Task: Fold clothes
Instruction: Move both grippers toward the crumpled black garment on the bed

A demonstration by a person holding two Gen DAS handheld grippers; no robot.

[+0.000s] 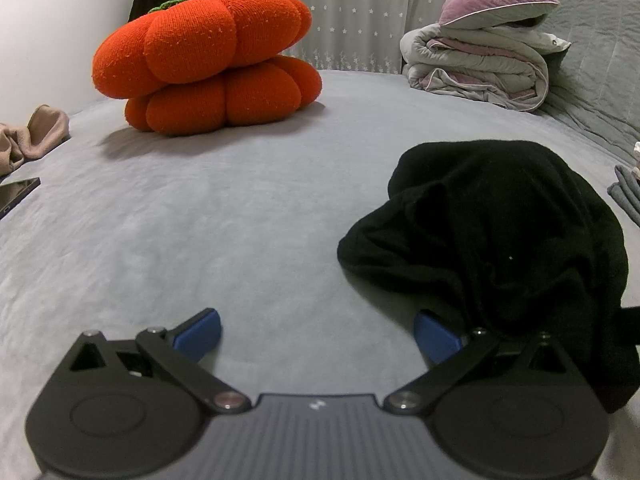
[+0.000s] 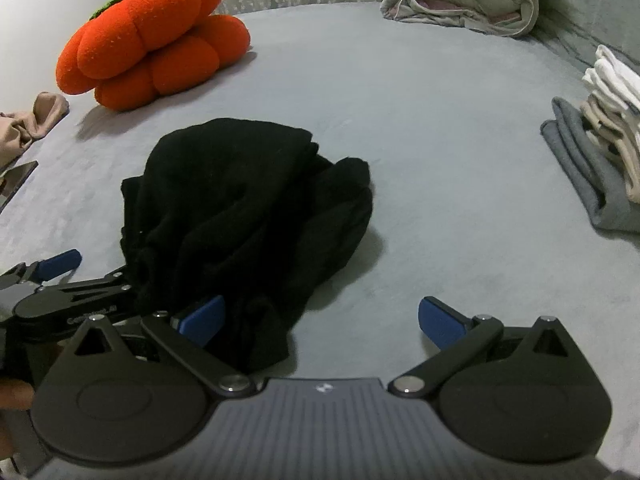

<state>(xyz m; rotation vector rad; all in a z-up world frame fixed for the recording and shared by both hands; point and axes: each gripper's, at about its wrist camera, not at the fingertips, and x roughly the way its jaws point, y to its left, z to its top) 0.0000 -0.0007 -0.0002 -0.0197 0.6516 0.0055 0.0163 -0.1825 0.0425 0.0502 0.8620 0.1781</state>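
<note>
Two tongs hover low over the grey bed [image 2: 400,120]. The left tongs [image 1: 318,334] have their two blue fingers spread wide, with nothing between them. The right tongs [image 2: 322,318] are spread wide too and pinch nothing.

One black piece of clothing [image 2: 248,208] lies in a crumpled heap on the bed. It sits between the two tongs. Its near edge drapes over the right-side finger of the left tongs and lies against the left-side finger of the right tongs. It is not folded yet.

Farther back, on the left, two orange pumpkin cushions [image 1: 208,60] are stacked one on top of the other. The top one has a green stalk.

On the right edge sits one pile of folded clothes [image 2: 600,132], grey at the bottom, then tan and white ones. I cannot count the pieces for sure.

At the far end, one rolled-up quilt [image 1: 480,68] has one purple pillow [image 1: 496,0] on top.

At the left edge lies one tan cloth [image 1: 36,136], and one dark flat phone [image 1: 16,196] beside it.
</note>
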